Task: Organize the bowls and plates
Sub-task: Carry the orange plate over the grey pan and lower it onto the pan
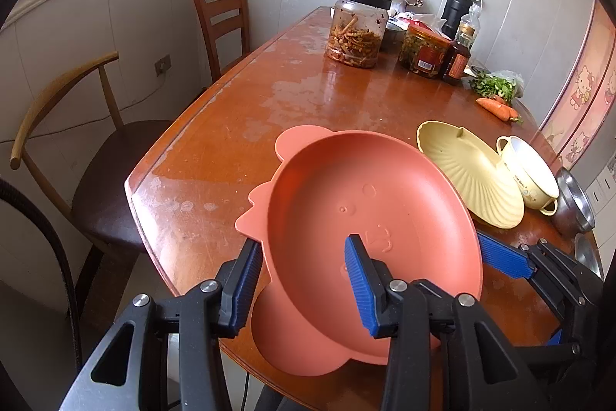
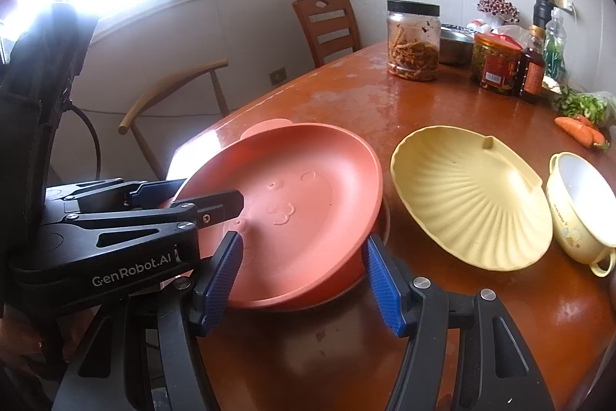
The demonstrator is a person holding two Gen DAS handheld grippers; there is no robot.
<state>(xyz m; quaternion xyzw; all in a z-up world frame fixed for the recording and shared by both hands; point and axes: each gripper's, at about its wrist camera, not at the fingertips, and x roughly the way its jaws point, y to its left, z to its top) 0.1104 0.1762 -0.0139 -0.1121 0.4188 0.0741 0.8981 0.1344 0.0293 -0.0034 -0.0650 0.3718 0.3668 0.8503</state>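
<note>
An orange round plate (image 1: pixel 369 203) (image 2: pixel 292 187) hangs tilted, its left side raised. My left gripper (image 1: pixel 302 243) (image 2: pixel 208 193) is shut on its left rim, one finger inside the dish and one under the rim. Beneath it a second orange plate (image 1: pixel 308 345) (image 2: pixel 265 124) with ear-shaped lobes lies flat on the table (image 1: pixel 238 110). My right gripper (image 2: pixel 303 239) stands open at the near rim, its fingers (image 1: pixel 504 257) in front of the plate and not clamping it. To the right are a yellow shell-shaped plate (image 1: pixel 469 176) (image 2: pixel 469 195) and a cream two-handled bowl (image 1: pixel 531 172) (image 2: pixel 581 207).
Steel bowls (image 1: pixel 573 203) sit at the table's right edge. A black-lidded jar (image 1: pixel 356 29) (image 2: pixel 414 41), a second jar (image 2: pixel 494 64), bottles (image 2: pixel 533 64), greens and carrots (image 2: pixel 581 131) stand at the far end. Two chairs (image 1: pixel 107 156) (image 2: pixel 327 26) flank the left side.
</note>
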